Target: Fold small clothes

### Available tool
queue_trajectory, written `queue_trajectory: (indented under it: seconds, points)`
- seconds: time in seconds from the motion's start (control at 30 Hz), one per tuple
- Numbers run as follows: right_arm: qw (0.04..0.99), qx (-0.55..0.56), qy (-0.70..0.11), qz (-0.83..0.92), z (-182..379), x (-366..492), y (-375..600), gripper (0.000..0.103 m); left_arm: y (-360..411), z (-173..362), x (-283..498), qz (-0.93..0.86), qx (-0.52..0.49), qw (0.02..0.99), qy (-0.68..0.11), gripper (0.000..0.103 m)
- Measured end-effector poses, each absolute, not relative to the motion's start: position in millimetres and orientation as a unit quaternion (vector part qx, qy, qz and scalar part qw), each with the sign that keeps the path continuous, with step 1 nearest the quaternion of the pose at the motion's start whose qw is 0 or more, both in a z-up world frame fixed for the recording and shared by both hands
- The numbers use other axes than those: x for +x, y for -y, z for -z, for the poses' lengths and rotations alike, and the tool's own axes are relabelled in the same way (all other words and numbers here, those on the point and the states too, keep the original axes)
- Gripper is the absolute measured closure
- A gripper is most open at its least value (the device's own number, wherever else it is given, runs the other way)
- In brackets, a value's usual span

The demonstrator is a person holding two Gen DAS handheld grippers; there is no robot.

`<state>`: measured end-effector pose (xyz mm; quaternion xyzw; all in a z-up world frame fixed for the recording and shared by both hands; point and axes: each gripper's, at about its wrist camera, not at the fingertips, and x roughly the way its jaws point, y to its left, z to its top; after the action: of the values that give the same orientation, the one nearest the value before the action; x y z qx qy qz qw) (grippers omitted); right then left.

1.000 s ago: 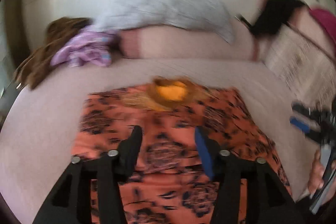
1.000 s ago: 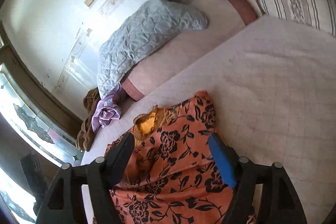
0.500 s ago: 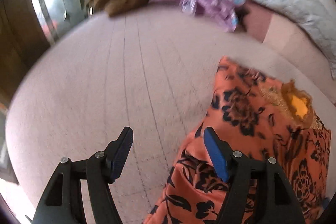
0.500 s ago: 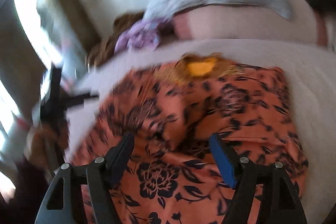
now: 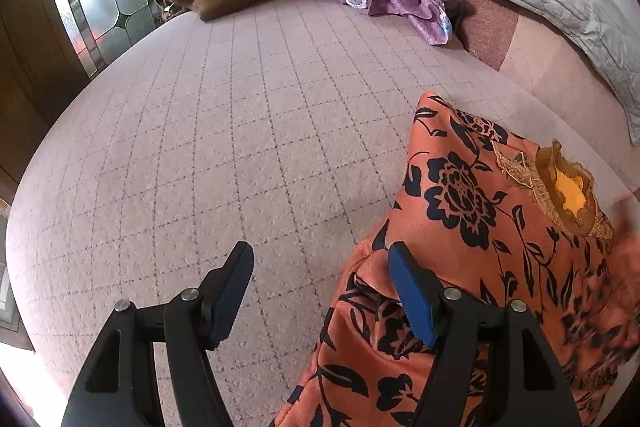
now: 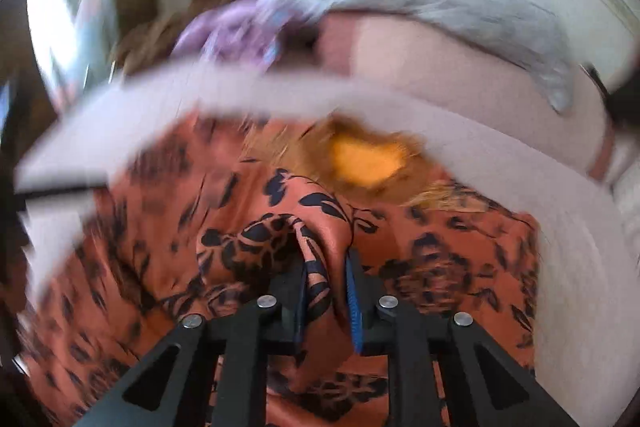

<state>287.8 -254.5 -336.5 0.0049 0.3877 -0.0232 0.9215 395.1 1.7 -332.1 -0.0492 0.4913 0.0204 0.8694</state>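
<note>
A: Where is the top (image 5: 480, 235)?
B: On the bed (image 5: 240, 147). The right gripper (image 6: 328, 291) is closing on a raised fold; the left gripper (image 5: 320, 291) gapes at its edge, gripping nothing.
A: Advice?
B: Pinch the hem fully before lifting.

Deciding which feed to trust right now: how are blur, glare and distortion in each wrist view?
Left wrist: sharp, strong fisheye bending of the bedspread grid; glare at the bottom-left corner; only the orange floral garment smears at the right edge. Right wrist: heavy motion blur everywhere except the right gripper, closing on a garment fold; wall washed out.
</note>
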Motion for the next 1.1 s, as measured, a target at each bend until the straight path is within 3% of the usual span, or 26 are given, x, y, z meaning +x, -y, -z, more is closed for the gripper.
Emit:
queue_trajectory:
  seconds: [0.13,0.17,0.2,0.27,0.4,0.53,0.63,0.83,0.93,0.97,1.1]
  points:
    - [0.924,0.178,-0.333,0.054,329,239,344,0.083,2,330,391,-0.018,-0.042,0.871,-0.490,0.033]
    - [0.917,0.212,-0.332,0.070,334,225,367,0.073,4,331,390,-0.019,-0.037,0.871,-0.490,0.033]
    - [0.905,0.237,-0.344,0.085,342,215,385,0.050,6,331,389,-0.021,-0.031,0.871,-0.489,0.033]
    - [0.871,0.303,-0.372,0.104,363,191,419,0.025,9,331,387,-0.024,-0.025,0.872,-0.488,0.033]
    - [0.855,0.370,-0.343,0.117,371,156,453,0.025,15,328,381,-0.030,-0.012,0.877,-0.479,0.033]
    - [0.862,0.382,-0.322,0.082,360,172,457,0.025,23,323,375,-0.030,-0.005,0.886,-0.463,0.033]
    - [0.867,0.352,-0.345,0.077,362,203,451,0.033,28,314,371,-0.030,0.009,0.900,-0.435,0.033]
    - [0.855,0.322,-0.397,0.092,396,244,451,0.062,51,303,363,-0.001,0.043,0.916,-0.400,0.032]
    - [0.857,0.306,-0.406,0.083,408,259,447,0.081,63,308,363,0.011,0.062,0.913,-0.403,0.032]
    - [0.861,0.291,-0.408,0.087,407,262,443,0.096,66,310,363,0.012,0.068,0.912,-0.405,0.032]
    - [0.888,0.273,-0.358,0.092,376,259,440,0.097,77,311,360,0.019,0.074,0.914,-0.399,0.032]
